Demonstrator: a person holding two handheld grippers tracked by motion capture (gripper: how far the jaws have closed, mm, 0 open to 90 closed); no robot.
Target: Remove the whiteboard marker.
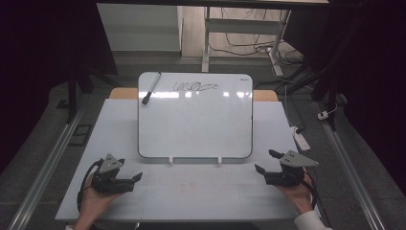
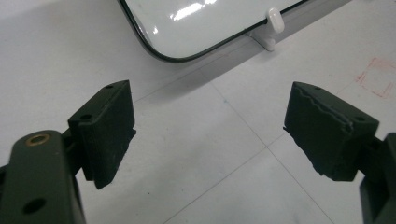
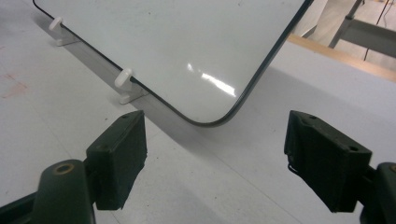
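Here, a whiteboard [image 1: 195, 117] rests on the pale table [image 1: 191, 191] in a dark room, both tools' jaws apart.

- The whiteboard [image 1: 195, 120] is smooth and shiny, and light glints on it.
- Its little clips [image 3: 125, 79] look like white plastic.
- The table [image 1: 191, 191] is pale, flat and not shiny.
- The gripper pads [image 2: 109, 130] are black, dull and a bit rough.
- The marker [image 1: 151, 88] looks like plastic.
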